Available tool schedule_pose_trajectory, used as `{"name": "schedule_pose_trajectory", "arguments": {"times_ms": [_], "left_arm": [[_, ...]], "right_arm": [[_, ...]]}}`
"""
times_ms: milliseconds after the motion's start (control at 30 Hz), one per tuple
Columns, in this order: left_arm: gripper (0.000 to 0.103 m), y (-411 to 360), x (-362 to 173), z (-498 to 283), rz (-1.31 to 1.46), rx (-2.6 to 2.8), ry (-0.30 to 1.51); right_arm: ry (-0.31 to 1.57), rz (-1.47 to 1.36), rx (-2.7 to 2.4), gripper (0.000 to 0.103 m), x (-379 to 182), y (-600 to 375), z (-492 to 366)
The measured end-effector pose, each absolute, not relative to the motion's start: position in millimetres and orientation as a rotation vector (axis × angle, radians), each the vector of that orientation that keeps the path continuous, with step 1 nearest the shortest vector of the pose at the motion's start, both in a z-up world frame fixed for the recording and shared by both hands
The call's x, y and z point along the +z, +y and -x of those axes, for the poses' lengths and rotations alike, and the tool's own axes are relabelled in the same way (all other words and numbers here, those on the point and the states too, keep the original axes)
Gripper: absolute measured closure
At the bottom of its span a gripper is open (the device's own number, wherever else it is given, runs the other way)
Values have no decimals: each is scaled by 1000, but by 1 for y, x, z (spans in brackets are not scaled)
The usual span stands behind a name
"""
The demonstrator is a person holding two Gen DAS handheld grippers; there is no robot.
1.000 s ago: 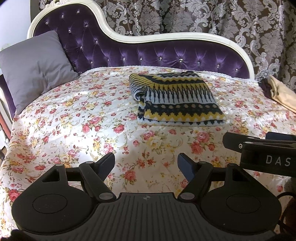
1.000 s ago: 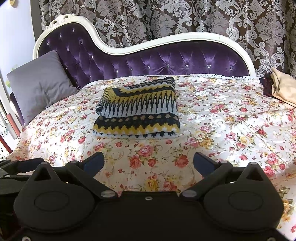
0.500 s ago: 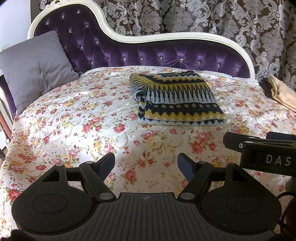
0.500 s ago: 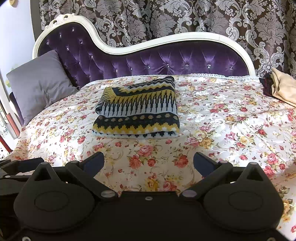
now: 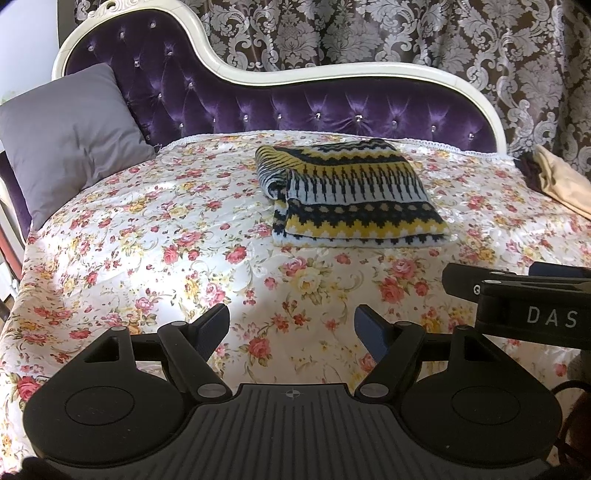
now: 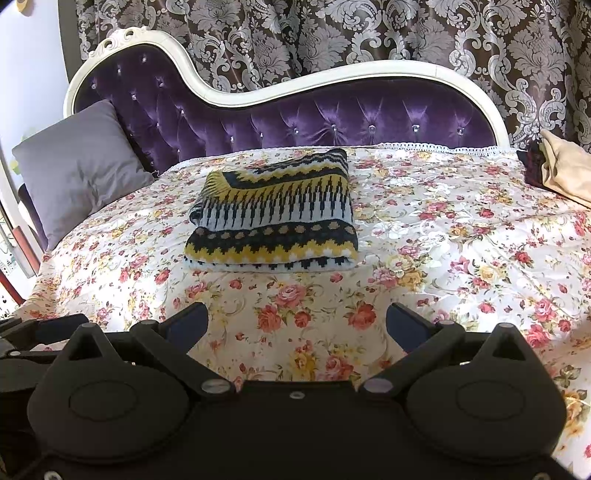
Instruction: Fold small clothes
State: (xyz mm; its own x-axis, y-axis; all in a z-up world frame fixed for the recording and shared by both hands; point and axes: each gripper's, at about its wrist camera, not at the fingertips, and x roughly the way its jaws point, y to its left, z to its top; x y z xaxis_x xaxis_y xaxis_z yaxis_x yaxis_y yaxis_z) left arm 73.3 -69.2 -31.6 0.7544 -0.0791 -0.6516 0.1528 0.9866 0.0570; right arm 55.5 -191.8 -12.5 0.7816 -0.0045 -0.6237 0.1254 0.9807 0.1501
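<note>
Sweater (image 5: 351, 197), knitted in navy, yellow and white zigzag bands, lies folded into a compact rectangle on the floral bedspread (image 5: 147, 240), toward the far side of the bed and well apart from both grippers.

Nearest the cameras, the left gripper (image 5: 291, 326) hovers over the front part of the bedspread with its jaws spread wide; only flowered fabric shows between its blue-padded fingers (image 5: 212, 326), and nothing is held. Just to its right, the black body of the other tool enters the left wrist view, bearing white letters. In the right wrist view, the right gripper (image 6: 295, 325) likewise hangs above the bedspread, jaws wide apart and empty, with the pads (image 6: 188, 323) clear of the cloth.

Beyond the grippers comes a stretch of bare bedspread, then the folded sweater, its folded edge facing the cameras and a rolled edge on its left side. Farther left, a grey pillow (image 5: 70, 129) leans against the headboard corner. At the far right edge lies a beige cloth (image 5: 561, 181) with a dark garment just beside it. Behind everything rises the purple tufted headboard (image 5: 295, 107) with its curved white frame, and behind that a damask curtain (image 5: 369, 33).
</note>
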Motion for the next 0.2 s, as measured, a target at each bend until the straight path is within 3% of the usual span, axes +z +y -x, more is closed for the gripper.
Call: {"name": "schedule_pose_trajectory", "arguments": {"times_ms": [200], "left_arm": [[29, -69, -31, -72, -120, -132, 692]], "right_arm": [[671, -188, -71, 1, -13, -192, -56]]}}
